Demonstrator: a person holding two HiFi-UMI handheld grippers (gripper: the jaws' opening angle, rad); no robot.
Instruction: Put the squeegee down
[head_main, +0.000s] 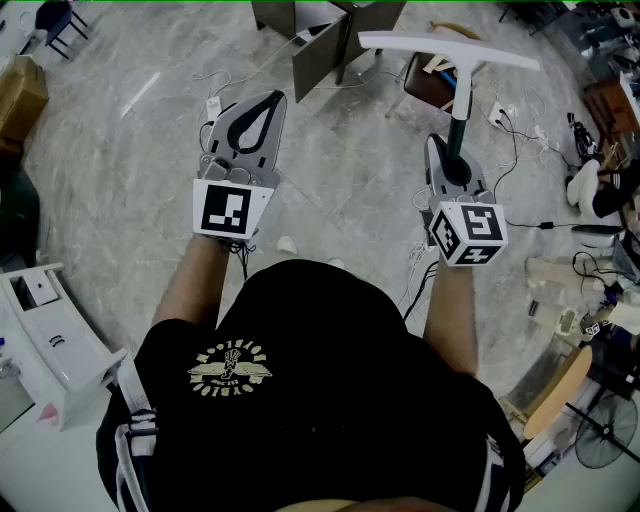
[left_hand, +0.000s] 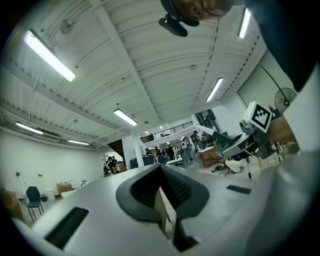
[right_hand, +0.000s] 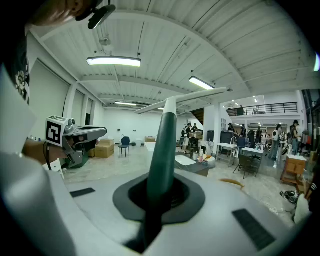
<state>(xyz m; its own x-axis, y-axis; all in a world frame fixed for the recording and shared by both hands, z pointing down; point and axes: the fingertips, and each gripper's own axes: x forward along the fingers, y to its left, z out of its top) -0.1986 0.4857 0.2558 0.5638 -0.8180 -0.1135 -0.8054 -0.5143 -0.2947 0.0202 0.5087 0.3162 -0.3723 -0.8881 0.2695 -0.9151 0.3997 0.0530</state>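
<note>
The squeegee has a dark green handle (head_main: 459, 122) and a long white blade (head_main: 450, 48); it stands out ahead of my right gripper (head_main: 447, 152), high above the floor. My right gripper is shut on the handle. In the right gripper view the handle (right_hand: 162, 145) rises from between the dark pads of the right gripper (right_hand: 160, 192) to the blade (right_hand: 182, 99). My left gripper (head_main: 271, 98) is held level to the left, about a forearm's length away, shut with nothing in it; its tips meet in the left gripper view (left_hand: 161, 169).
Grey marble floor (head_main: 150, 150) lies below. Cardboard panels (head_main: 330, 45) and a chair (head_main: 428, 82) stand ahead. Cables (head_main: 520, 140) trail at the right, near clutter and a fan (head_main: 605, 440). A white cabinet (head_main: 50, 345) sits lower left, a cardboard box (head_main: 20, 95) upper left.
</note>
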